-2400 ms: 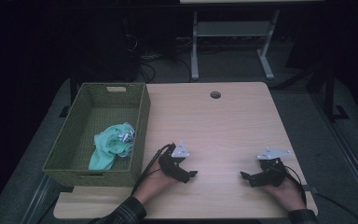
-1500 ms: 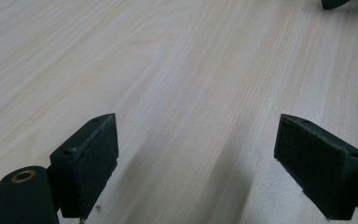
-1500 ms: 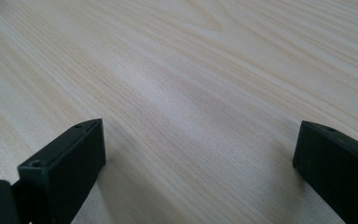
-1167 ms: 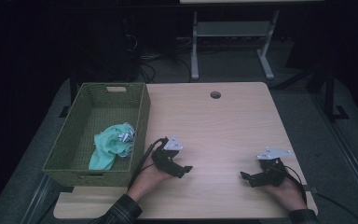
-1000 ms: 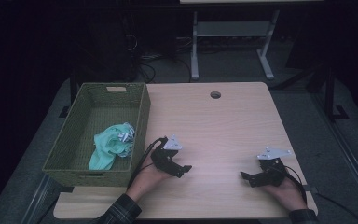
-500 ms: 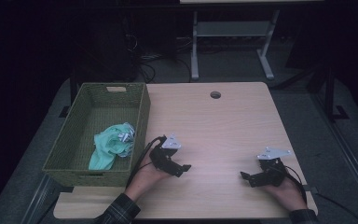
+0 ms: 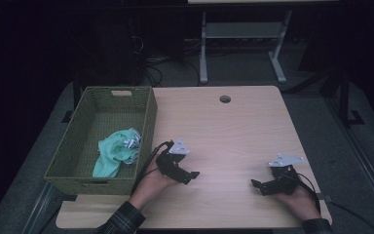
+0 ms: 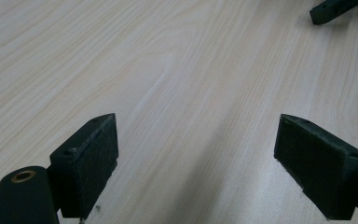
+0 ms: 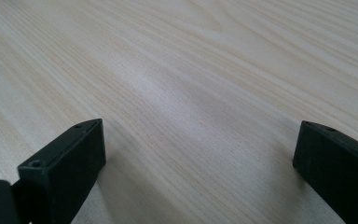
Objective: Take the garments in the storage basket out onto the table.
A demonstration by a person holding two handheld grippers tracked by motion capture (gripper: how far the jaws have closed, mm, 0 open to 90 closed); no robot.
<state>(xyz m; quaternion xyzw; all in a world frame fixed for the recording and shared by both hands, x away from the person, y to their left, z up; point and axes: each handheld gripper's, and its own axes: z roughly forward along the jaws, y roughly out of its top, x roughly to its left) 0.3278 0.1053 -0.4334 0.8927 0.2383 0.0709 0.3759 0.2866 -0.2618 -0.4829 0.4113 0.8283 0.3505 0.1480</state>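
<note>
My left gripper rests low over the wooden table, just right of the green woven basket, pointing toward the right. In the left gripper view its jaws stand wide apart with bare wood between them; the gripper is open. My right gripper sits near the table's front right, pointing left. It is open too, and only wood grain lies between its pads. A tip of the right gripper shows at the top right of the left gripper view. A crumpled mint-green cloth lies inside the basket.
A round cable hole sits near the table's far edge. Beyond the table stand white desk legs and cables on a dark floor. Bare tabletop spreads between and beyond the two grippers.
The left gripper shifted slightly left and away from me since the earliest frame, then stayed put. The right gripper has not moved.
</note>
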